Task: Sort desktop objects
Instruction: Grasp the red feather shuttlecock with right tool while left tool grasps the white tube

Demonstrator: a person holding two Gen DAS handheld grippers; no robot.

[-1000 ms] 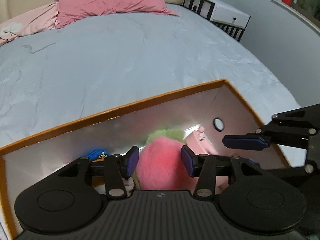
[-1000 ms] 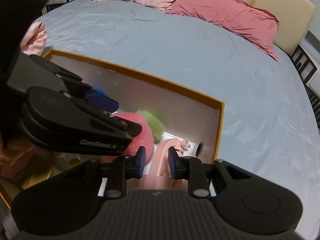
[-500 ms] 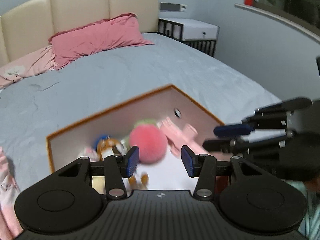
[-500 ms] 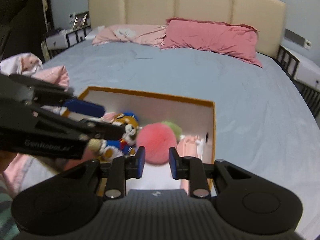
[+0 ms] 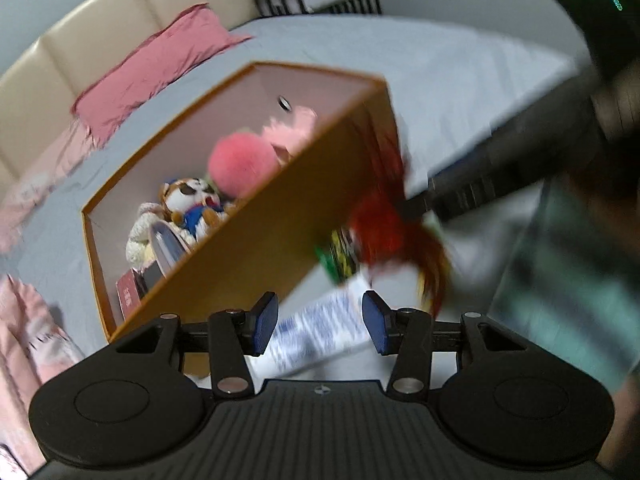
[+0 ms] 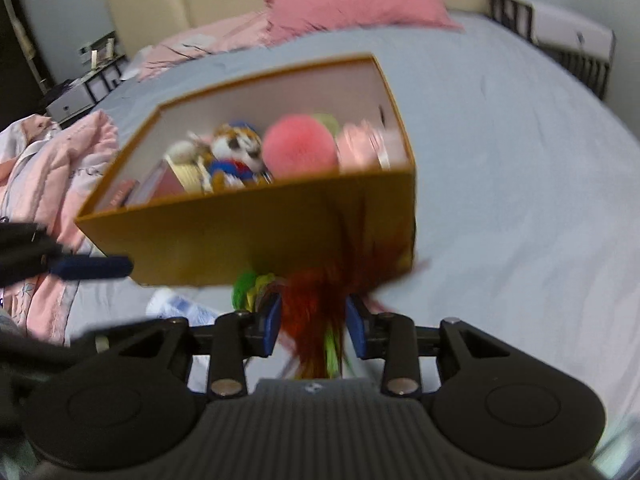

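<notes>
An orange box (image 5: 256, 220) (image 6: 240, 232) stands on the grey bed. It holds a pink plush ball (image 5: 244, 168) (image 6: 300, 148), a tiger plush (image 5: 192, 200) (image 6: 236, 152) and other toys. A red feather toy (image 5: 392, 224) (image 6: 312, 308) lies against the box's near wall, beside something green and yellow (image 5: 340, 256) (image 6: 248, 284). My right gripper (image 6: 314, 322) is opening its jaws, with the red feathers between the pads but not pinched. My left gripper (image 5: 320, 328) stands open above a white printed packet (image 5: 320, 332) (image 6: 176, 306), with nothing held.
Pink clothing (image 6: 52, 168) (image 5: 24, 320) is heaped left of the box. Pink pillows (image 6: 352, 0) lie against the beige headboard, and a white nightstand (image 6: 572, 36) stands at the far right. A person's striped sleeve (image 5: 560, 280) fills the right of the left wrist view.
Both grippers have drawn back from inside the box to its near outer wall. The right jaws have widened, and the red feathers now sit between them.
</notes>
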